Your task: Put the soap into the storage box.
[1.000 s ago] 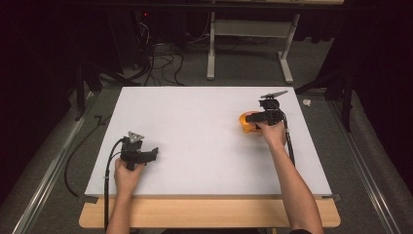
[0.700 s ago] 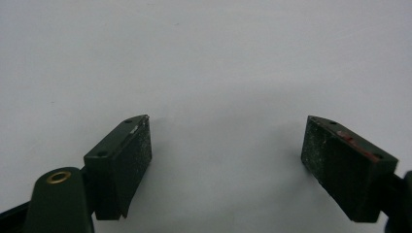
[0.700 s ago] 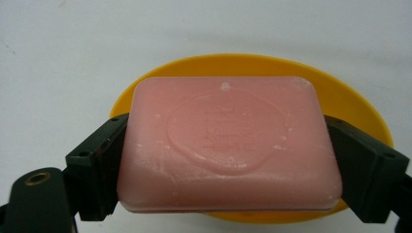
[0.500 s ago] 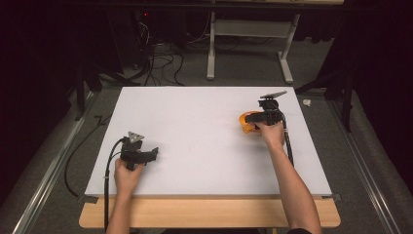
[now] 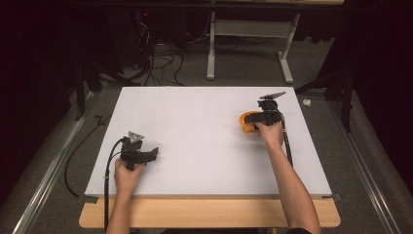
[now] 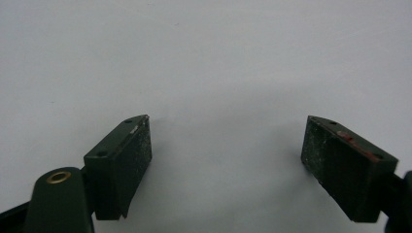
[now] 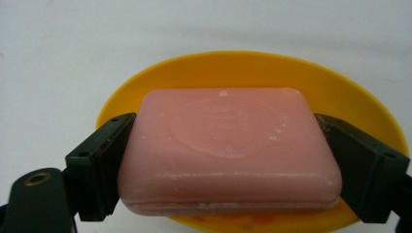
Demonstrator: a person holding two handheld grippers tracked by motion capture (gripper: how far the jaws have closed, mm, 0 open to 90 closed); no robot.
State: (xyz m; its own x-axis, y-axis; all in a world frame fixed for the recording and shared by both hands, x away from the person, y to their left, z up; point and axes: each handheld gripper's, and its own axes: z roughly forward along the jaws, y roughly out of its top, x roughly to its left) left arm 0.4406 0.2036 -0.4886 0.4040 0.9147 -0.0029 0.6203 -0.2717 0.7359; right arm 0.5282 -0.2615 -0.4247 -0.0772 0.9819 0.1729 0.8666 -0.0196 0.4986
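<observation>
We've got the right gripper (image 7: 228, 160) clamped on the short ends of a pink rectangular bar of soap (image 7: 228, 145), sitting over a round orange plastic dish (image 7: 252, 73), probably so it goes in flat. Our left gripper (image 6: 226, 150) idles with jaws apart over bare table. The surface is a plain white board (image 5: 195, 126); behind it there's a dark room with cables on grey floor.

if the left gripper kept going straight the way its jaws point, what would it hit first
Probably nothing but the white table. The left gripper has its jaws open, with bare tabletop between and ahead of them. In the high view it points right, roughly toward the far-off orange dish, though the exact line is unclear.
</observation>
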